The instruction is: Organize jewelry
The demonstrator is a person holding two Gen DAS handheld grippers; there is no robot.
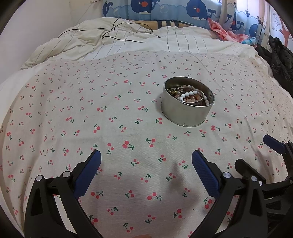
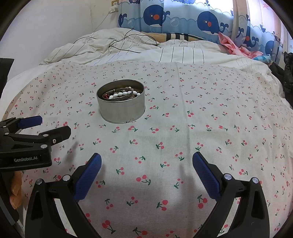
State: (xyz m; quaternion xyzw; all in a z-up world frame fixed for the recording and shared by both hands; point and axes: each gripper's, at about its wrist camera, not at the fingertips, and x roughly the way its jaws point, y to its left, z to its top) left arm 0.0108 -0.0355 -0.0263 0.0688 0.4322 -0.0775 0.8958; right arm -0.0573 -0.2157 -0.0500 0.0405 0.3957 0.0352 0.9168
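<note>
I hold one claw in each hand over the bed, and both are empty. My left claw (image 1: 146, 159) stands wide, its two blue ribbed pads far apart, above the near part of the white cloth with small red cherries (image 1: 91, 113) that covers the bed. My right claw (image 2: 146, 161) is wide in the same way, also above the near part of this cloth, and nothing is between its pads. The two claws are side by side: in the right wrist view I see my left claw (image 2: 53, 126) at the left side, and part of my left hand (image 2: 15, 188) under it.

The round silver metal tin (image 1: 185, 111) stands upright on the cherry cloth, about in the middle of the bed, well apart from both claws. It has no lid on it. Inside lies the jewelry: a bracelet of white round beads (image 1: 190, 95) on top, pink and brown bead strings (image 1: 194, 99) under it, and a thin metal bangle (image 1: 175, 89) against the far wall. All pieces are inside the tin; the cloth around it is bare.

Toward the far edge of the bed a rumpled white quilt with thin dark stripes (image 1: 128, 44) is heaped, with a thin black cable (image 1: 117, 35) on it. Behind it hangs a blue curtain with whales (image 1: 164, 9).
</note>
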